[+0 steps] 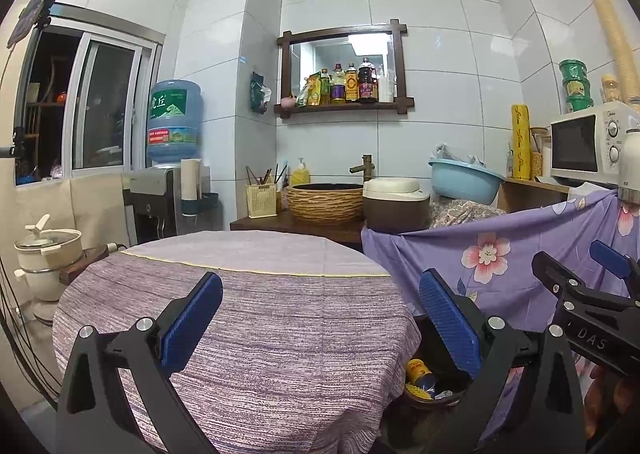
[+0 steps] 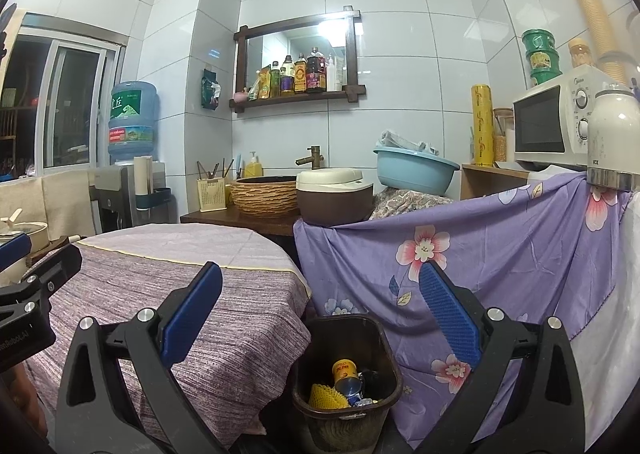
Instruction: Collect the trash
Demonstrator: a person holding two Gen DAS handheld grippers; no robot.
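Note:
A dark brown trash bin (image 2: 386, 346) stands on the floor between the round table and the flowered cloth. Inside it lie a yellow can (image 2: 345, 372), a yellow mesh piece (image 2: 326, 396) and other scraps. My right gripper (image 2: 320, 308) hangs open just above the bin, nothing between its blue pads (image 2: 448, 312). My left gripper (image 1: 320, 318) is open and empty over the table's purple cloth (image 1: 280, 314). The left wrist view catches part of the bin (image 1: 432, 394) and the can (image 1: 420, 372) at the table's right edge, and the right gripper (image 1: 592, 294) at far right.
A purple flowered sheet (image 2: 500, 254) drapes the counter on the right, with a microwave (image 2: 556, 126), white kettle (image 2: 614, 138) and blue basin (image 2: 416, 168) above. Behind the table are a rice cooker (image 2: 334, 196), woven basin (image 2: 264, 194) and water dispenser (image 1: 172, 158). A pot (image 1: 48, 250) stands left.

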